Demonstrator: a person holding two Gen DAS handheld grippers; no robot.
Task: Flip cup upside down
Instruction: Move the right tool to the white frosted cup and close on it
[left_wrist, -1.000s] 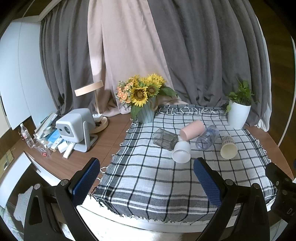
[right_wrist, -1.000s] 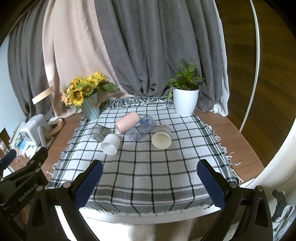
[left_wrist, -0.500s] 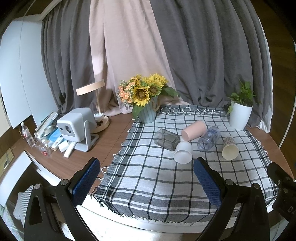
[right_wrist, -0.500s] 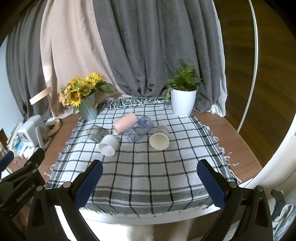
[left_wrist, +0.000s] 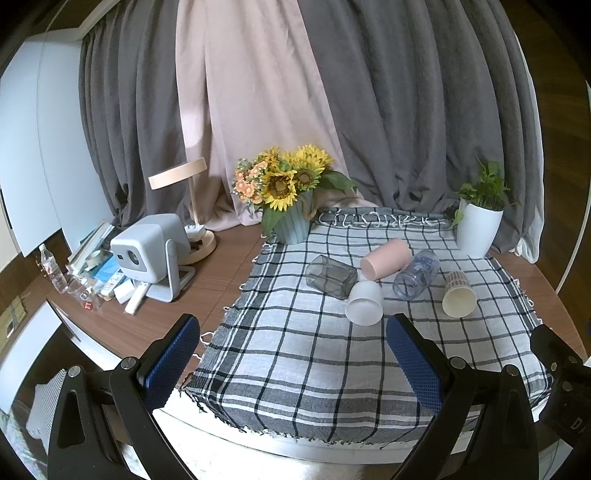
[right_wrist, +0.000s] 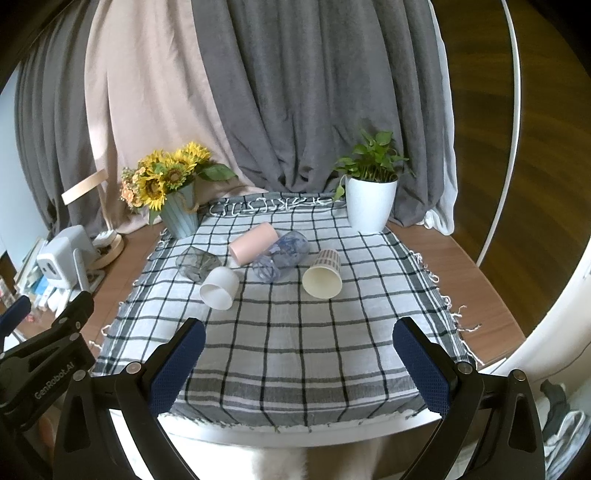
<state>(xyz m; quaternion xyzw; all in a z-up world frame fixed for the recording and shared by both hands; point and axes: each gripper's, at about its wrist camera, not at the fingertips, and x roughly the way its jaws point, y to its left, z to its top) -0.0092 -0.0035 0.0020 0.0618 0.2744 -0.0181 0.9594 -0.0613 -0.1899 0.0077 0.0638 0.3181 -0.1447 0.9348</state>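
Observation:
Several cups lie on their sides on a checked cloth (left_wrist: 295, 354) (right_wrist: 295, 343): a white cup (left_wrist: 364, 307) (right_wrist: 219, 287), a paper cup (left_wrist: 458, 299) (right_wrist: 323, 273), a pink cup (left_wrist: 386, 257) (right_wrist: 253, 243), a grey glass (left_wrist: 330, 276) (right_wrist: 197, 263) and a clear bluish cup (left_wrist: 416, 273) (right_wrist: 282, 256). My left gripper (left_wrist: 291, 362) is open and empty, near the cloth's front left. My right gripper (right_wrist: 297, 363) is open and empty, above the front edge. Both are well short of the cups.
A sunflower vase (left_wrist: 291, 221) (right_wrist: 180, 214) stands at the cloth's back left and a white plant pot (left_wrist: 478, 229) (right_wrist: 371, 203) at the back right. A projector (left_wrist: 147, 251), a lamp (left_wrist: 184, 206) and clutter sit on the wooden table at left. Curtains hang behind.
Both grippers have drifted slightly; the views shift a little and the cups have not moved. Both stay open.

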